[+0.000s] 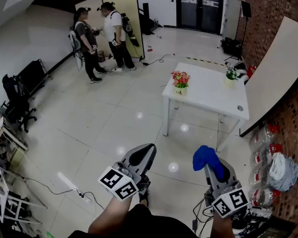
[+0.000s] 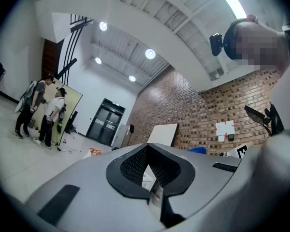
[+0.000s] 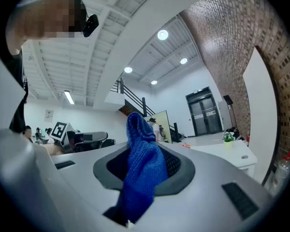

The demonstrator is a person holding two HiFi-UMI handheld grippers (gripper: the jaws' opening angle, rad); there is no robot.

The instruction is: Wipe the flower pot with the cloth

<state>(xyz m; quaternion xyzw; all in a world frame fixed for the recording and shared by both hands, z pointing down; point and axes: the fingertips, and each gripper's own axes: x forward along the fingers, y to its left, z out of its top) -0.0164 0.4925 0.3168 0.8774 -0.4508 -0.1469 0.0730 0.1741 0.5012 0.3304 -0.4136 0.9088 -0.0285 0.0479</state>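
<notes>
A blue knitted cloth is pinched in my right gripper, which is shut on it and held level near my body. My left gripper is shut with nothing between its pads. Across the floor stands a white table. On it a pot of red and pink flowers sits at the near left corner, and a small pot with a green plant sits at the far right. Both grippers are well short of the table.
Two people stand by a yellow-green panel far left. A large white board leans on the brick wall at right. Water bottles and a bundle of cloth lie by that wall. A power strip trails on the floor at left.
</notes>
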